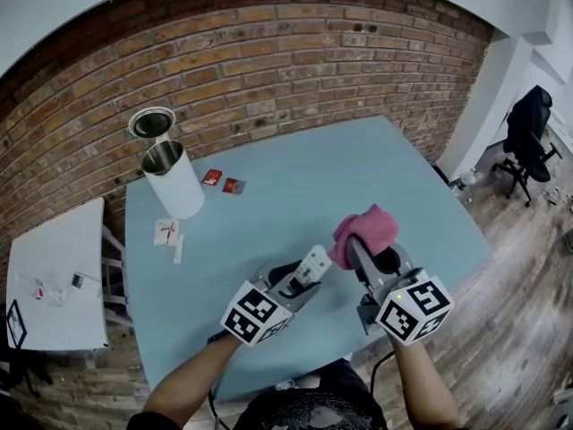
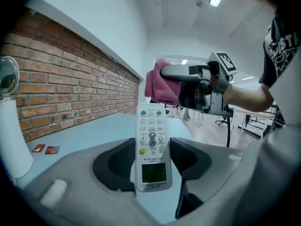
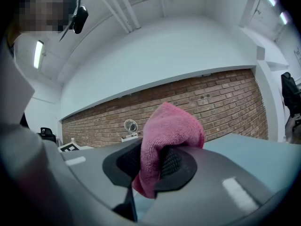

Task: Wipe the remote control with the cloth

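Left tongs (image 2: 151, 157): the jaws are set moderately wide and pressed on the two long sides of the remote control (image 2: 151, 138). The remote is gripped at its display end. The keypad faces up towards the left gripper camera, and the button end projects away from the tongs. It is held in the air above the near part of the blue counter (image 1: 295, 173), not laid on it.

Right tongs (image 3: 153, 166): the jaws are drawn narrow and clamped on a pink cloth (image 3: 170, 128). The cloth is bunched above the pads, with a fold hanging below them.

In the head view the cloth is seen just right of the remote's far end. Contact between the two cannot be confirmed.

On the far left of the counter a white cylindrical bin (image 1: 173, 179) is noted, with two red packets (image 1: 222, 182) beside it.
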Demonstrator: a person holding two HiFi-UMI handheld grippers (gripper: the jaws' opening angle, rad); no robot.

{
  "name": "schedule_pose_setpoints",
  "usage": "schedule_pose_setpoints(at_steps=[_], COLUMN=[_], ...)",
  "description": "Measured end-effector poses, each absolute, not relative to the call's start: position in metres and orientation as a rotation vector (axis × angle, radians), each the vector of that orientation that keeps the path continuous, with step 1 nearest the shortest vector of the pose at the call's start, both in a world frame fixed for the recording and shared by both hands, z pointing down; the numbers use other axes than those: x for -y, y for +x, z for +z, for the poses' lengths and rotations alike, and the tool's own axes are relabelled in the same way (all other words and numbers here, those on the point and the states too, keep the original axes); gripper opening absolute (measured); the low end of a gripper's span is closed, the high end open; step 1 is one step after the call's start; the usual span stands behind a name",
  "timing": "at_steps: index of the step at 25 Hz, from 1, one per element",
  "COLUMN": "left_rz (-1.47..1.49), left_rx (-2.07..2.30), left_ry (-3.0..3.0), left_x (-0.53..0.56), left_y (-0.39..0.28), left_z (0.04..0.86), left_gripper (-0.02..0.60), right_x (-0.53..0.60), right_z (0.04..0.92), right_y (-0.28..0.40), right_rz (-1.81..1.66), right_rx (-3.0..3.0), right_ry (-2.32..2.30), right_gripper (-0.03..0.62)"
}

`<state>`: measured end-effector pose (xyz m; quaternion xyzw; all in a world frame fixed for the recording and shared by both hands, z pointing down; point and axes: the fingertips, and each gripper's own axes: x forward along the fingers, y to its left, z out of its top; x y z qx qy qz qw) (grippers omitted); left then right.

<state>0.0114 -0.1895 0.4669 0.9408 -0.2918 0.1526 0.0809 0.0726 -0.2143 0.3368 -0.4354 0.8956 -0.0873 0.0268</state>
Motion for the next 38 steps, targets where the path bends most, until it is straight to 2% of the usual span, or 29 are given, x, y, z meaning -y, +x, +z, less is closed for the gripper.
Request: schedule_pose_setpoints(at_steps=[13, 25, 33, 38], left_rz=[0.693, 0.666, 0.493, 0.445], left_rx=[0.83, 0.698, 0.571, 0.548], left_ry=[3.03, 3.109, 3.122, 3.118], left_x=[0.169, 0.148, 0.127, 0.125], left_y=[0.033, 0.048, 0.059, 0.06], left_z=[0.467, 0.455, 0.428, 0.419], left_gripper=[0.232, 0.232, 0.232, 0.232], right_x=[0.218, 0.217, 0.204, 0.197], right_z=[0.345, 0.336, 0.331, 0.335], right_y=[0.074, 0.062, 0.049, 0.042], right_rz=[-0.275, -0.28, -0.486, -0.545], right_rx=[-2.809, -2.964, -2.974, -2.961], right_ry=[-1.312, -0.996, -0.531, -0.407], right_gripper=[0.063, 0.063, 0.063, 0.063])
